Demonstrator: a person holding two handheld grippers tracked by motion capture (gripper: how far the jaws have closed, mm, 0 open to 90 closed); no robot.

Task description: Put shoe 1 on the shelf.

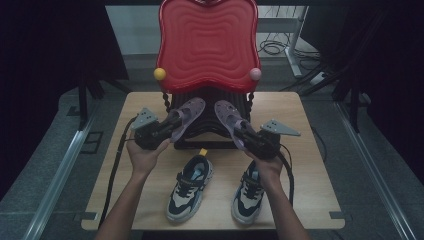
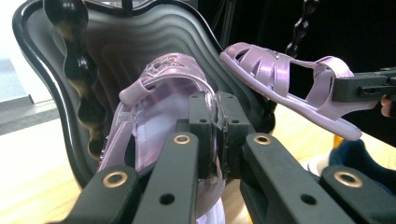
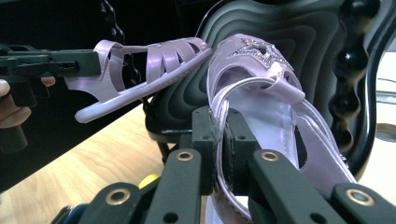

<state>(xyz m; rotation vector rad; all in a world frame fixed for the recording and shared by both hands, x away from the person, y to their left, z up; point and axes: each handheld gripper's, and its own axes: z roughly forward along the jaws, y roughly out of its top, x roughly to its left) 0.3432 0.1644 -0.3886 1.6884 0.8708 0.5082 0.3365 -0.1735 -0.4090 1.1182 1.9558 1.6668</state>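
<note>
Two lilac sandals hang in the air in front of a rack. My left gripper is shut on the heel strap of the left sandal, whose toe points toward the rack's black wavy lower shelf. In the left gripper view the strap is pinched between the jaws of this gripper, with the sandal beyond. My right gripper is shut on the right sandal; its own view shows the strap clamped in the gripper and the star-decorated sandal ahead.
A red wavy shelf tops the rack at the table's far side. Two navy and beige sneakers stand side by side near the front edge of the wooden table. A small yellow item lies between rack and sneakers.
</note>
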